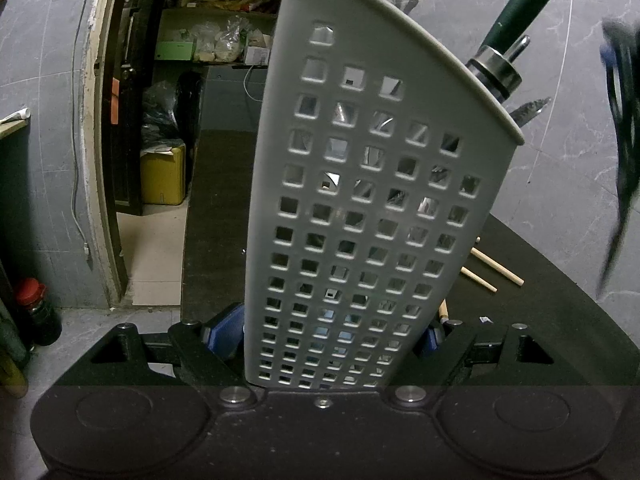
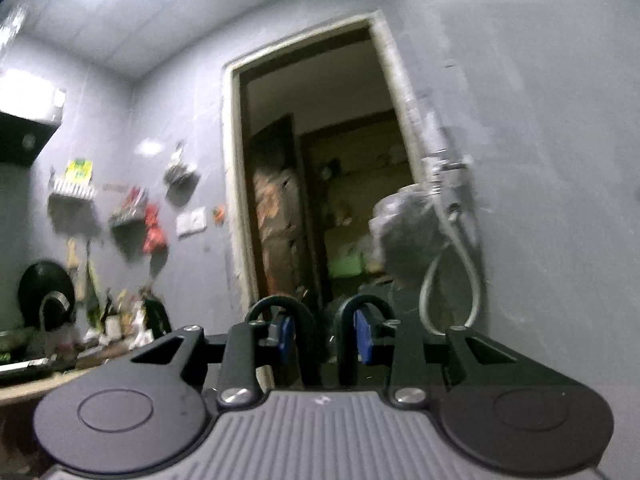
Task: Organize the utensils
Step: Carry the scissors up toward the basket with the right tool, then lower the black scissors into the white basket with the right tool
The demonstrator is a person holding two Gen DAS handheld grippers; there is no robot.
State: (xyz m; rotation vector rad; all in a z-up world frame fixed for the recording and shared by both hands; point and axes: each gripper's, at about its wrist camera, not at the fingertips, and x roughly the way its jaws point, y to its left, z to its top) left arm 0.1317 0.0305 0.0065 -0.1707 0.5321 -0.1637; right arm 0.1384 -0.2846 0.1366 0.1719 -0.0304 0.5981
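- The left gripper (image 1: 328, 336) is clamped on the lower part of a grey perforated utensil holder (image 1: 360, 200), its blue pads (image 1: 224, 334) pressing both sides.
- The holder stands tilted over a dark countertop (image 1: 540, 280).
- A dark green handle (image 1: 524, 12) with a metal collar and a serrated blade tip (image 1: 530, 110) stick out above the holder's rim.
- Two wooden chopsticks (image 1: 496, 266) lie on the countertop just behind the holder.
- The right gripper (image 2: 324, 334) holds scissors: two black handle loops (image 2: 280, 320) sit between its pads.
- In the left wrist view, blurred scissors (image 1: 622, 140) hang at the right edge.
- Beyond is a doorway (image 2: 320, 160) in a grey wall.
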